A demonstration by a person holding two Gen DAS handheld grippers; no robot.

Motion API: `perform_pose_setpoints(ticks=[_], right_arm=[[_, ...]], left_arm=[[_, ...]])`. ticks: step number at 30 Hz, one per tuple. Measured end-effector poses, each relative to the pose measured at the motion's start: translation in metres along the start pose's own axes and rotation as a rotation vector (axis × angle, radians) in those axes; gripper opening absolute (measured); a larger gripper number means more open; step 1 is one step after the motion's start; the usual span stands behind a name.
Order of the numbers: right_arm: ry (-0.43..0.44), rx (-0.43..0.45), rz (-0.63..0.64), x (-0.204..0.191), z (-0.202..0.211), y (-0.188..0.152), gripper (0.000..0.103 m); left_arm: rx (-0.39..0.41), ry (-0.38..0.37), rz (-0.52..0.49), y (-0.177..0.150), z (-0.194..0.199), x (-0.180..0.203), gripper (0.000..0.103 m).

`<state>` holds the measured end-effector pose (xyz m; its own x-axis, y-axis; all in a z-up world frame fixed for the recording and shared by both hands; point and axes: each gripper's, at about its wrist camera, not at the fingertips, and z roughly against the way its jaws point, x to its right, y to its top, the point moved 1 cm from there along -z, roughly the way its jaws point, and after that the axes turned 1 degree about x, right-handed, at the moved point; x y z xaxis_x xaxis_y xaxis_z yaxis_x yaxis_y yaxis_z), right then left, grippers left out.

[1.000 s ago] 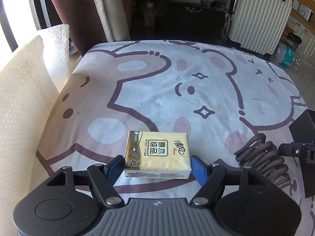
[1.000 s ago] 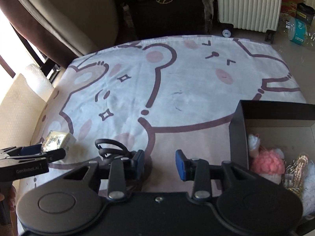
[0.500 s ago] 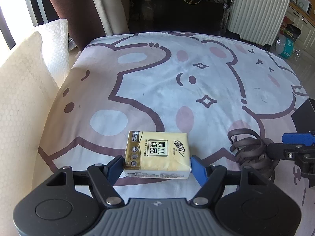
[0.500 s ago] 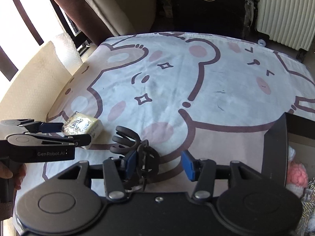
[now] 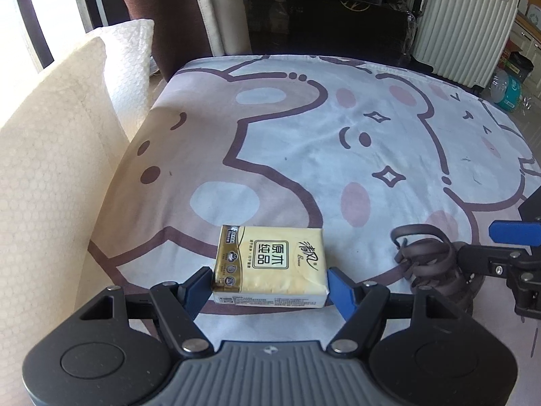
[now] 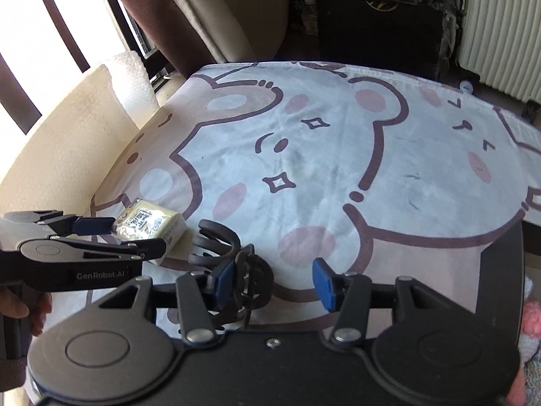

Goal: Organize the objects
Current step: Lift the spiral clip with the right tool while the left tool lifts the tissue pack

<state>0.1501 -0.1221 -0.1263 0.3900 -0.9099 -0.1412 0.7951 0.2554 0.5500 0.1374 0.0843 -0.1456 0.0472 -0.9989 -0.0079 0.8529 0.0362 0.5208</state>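
A yellow tissue pack [image 5: 270,264] lies on the bear-print cloth [image 5: 304,142]. My left gripper [image 5: 270,289] has its blue pads touching both ends of the pack, shut on it. The pack also shows in the right wrist view [image 6: 148,225], between the left gripper's fingers [image 6: 94,226]. A dark brown claw hair clip [image 5: 426,257] lies to the pack's right. My right gripper [image 6: 272,280] is open; the clip [image 6: 233,260] sits against its left pad, the right pad is well apart from it.
A cream bubble-wrap roll [image 5: 50,155] borders the cloth on the left. A black box [image 6: 500,270] with pink and white fluffy items [image 6: 532,321] stands at the right. A white ribbed suitcase [image 5: 463,23] and dark furniture stand beyond the far edge.
My right gripper swung left from beside the black box to the hair clip, and its jaws widened. My left gripper stayed closed on the tissue pack, barely moving.
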Motion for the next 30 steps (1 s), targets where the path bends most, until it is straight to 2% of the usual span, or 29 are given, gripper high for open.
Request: perform_pose_setpoints(ticks=[4, 10, 18, 20, 24, 30], right_arm=[[-0.061, 0.043, 0.128, -0.026, 0.003, 0.005, 0.058], [-0.002, 0.030, 0.238, -0.064, 0.001, 0.006, 0.060], [0.022, -0.002, 0.249, -0.078, -0.008, 0.001, 0.063], [0.048, 0.001, 0.257, -0.082, -0.006, 0.002, 0.062], [0.158, 0.004, 0.234, -0.088, 0.000, 0.004, 0.060], [0.184, 0.042, 0.091, -0.069, 0.011, 0.014, 0.060]], left_arm=[[-0.006, 0.023, 0.023, -0.002, 0.001, -0.013, 0.074], [-0.014, 0.048, 0.075, -0.005, 0.003, -0.031, 0.074], [-0.010, 0.052, 0.102, -0.007, 0.005, -0.041, 0.074], [-0.005, 0.058, 0.114, -0.007, 0.005, -0.044, 0.074], [-0.010, 0.066, 0.139, -0.009, 0.005, -0.051, 0.074], [-0.033, 0.060, 0.129, -0.012, 0.001, -0.052, 0.074]])
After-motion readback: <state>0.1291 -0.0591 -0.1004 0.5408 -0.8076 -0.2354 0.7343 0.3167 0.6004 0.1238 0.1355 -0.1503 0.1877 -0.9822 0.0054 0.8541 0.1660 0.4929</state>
